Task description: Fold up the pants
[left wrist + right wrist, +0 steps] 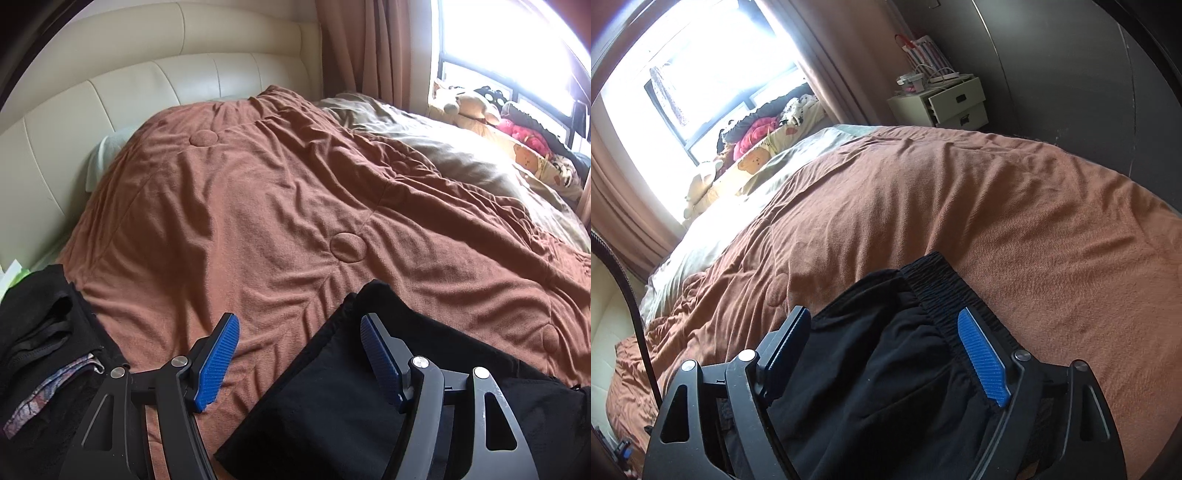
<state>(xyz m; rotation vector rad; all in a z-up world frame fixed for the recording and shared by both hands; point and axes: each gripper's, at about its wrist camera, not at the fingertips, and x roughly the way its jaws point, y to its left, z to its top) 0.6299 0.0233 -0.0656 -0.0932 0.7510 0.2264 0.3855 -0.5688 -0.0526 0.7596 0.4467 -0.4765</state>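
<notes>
Black pants (886, 369) lie bunched on bed's brown blanket (997, 206), waistband showing, fold apparently unfinished. Left claw (299, 354) open, one finger over fabric edge. Right claw (886, 350) open, straddling pants, gripping nothing. Smoothing, final folds likely remain.

Black pants (886, 369); rust-brown blanket (258, 203); cream headboard (110, 92); blue pads (984, 365); brown curtain (369, 48)

Left gripper (299, 332) angled downward, jaws apart; right gripper (882, 325) likewise, jaws wide.
</notes>
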